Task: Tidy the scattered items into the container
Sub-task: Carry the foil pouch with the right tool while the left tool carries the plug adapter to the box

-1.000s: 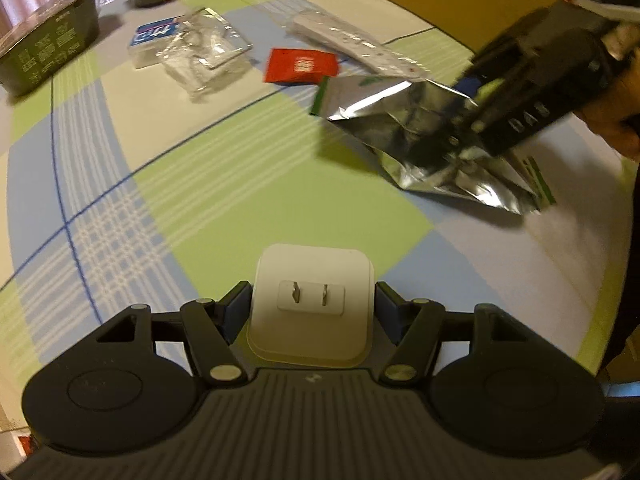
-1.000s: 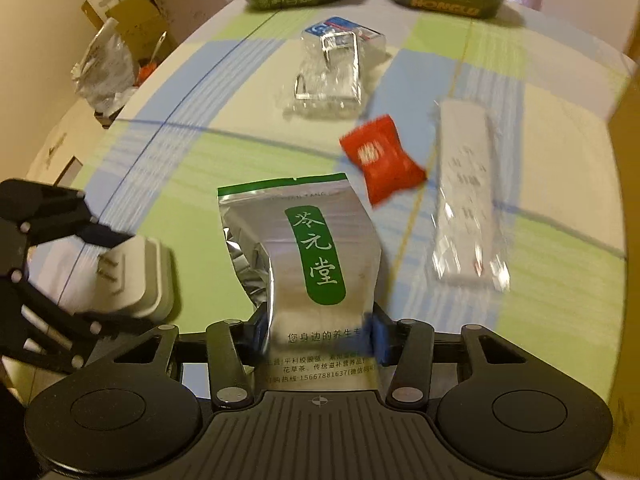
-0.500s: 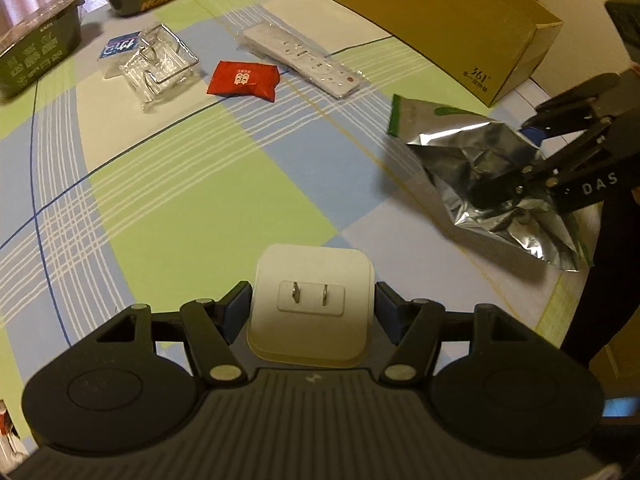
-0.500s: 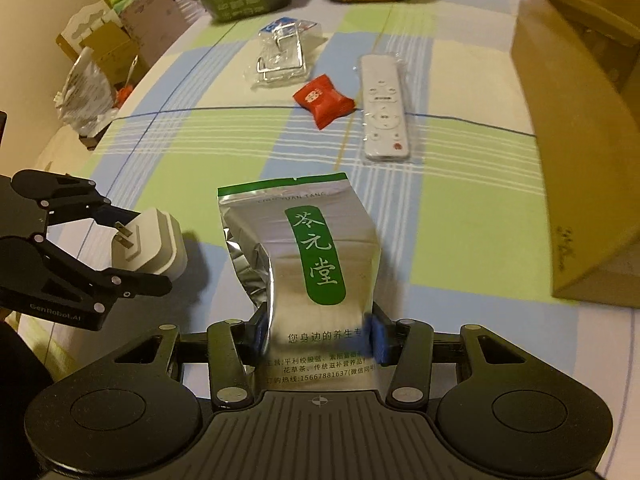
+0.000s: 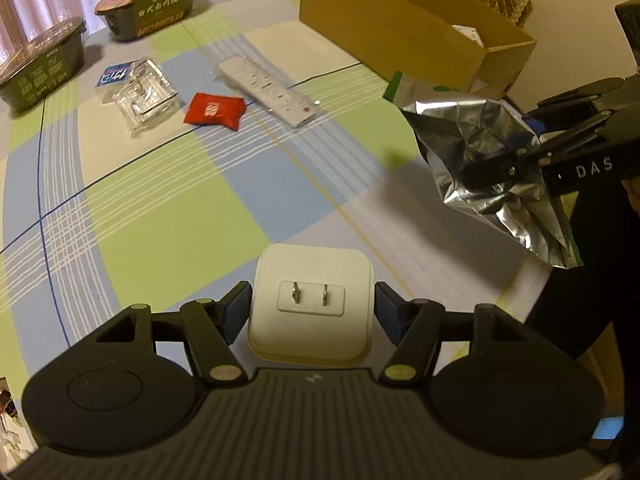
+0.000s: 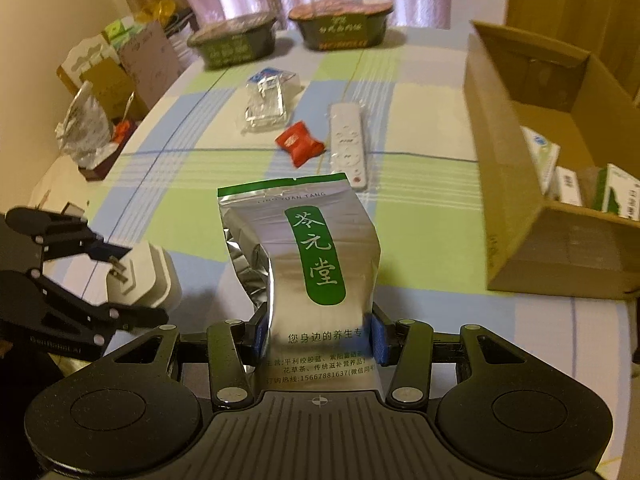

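Transport is the step: left gripper (image 5: 312, 312) clamps the white plug adapter (image 5: 310, 308), right gripper (image 6: 316, 336) clamps the foil pouch (image 6: 304, 256). Next, both need carrying over the cardboard box (image 6: 520, 208) at right of frame, then releasing.

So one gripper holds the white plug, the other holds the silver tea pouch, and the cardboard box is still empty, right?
Not quite: the cardboard box already holds several small cartons, as the right wrist view shows. The left gripper does hold the white plug, the right gripper the silver tea pouch.

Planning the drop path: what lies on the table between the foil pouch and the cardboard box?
Nothing: in the right wrist view, only bare checked tablecloth lies between the foil pouch and the cardboard box.
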A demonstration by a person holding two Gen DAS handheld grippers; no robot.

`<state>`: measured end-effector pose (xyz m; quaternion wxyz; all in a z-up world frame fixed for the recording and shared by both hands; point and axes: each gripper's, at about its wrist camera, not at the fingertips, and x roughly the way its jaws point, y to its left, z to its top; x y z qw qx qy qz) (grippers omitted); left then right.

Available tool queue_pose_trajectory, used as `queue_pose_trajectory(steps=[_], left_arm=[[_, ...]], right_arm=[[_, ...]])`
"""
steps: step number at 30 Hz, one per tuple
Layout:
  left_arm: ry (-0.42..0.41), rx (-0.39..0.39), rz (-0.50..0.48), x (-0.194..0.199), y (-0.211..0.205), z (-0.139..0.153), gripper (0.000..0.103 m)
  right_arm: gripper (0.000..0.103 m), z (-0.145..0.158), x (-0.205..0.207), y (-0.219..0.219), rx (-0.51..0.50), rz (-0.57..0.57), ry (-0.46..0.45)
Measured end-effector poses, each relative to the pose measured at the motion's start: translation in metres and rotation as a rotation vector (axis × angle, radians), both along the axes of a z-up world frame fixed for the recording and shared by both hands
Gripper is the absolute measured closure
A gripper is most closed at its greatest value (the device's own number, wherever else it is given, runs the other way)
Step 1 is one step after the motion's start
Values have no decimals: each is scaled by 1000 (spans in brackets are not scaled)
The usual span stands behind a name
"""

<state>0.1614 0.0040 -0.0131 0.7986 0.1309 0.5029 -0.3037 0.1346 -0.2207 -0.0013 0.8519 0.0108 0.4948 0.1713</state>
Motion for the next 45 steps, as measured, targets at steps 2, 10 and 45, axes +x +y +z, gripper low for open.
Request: queue_pose_trajectory(steps=[2, 10, 45], left_arm=[[-4, -3, -4, -5, -6, 5, 42], [-21, -21, -7, -16, -29, 23, 42], [-157, -80, -143, 36, -181, 81, 41]], right_arm=[[53, 7, -4, -7, 3, -12, -13], [53, 27, -17, -35, 17, -66, -56], [53, 84, 8, -159, 28, -227, -187]])
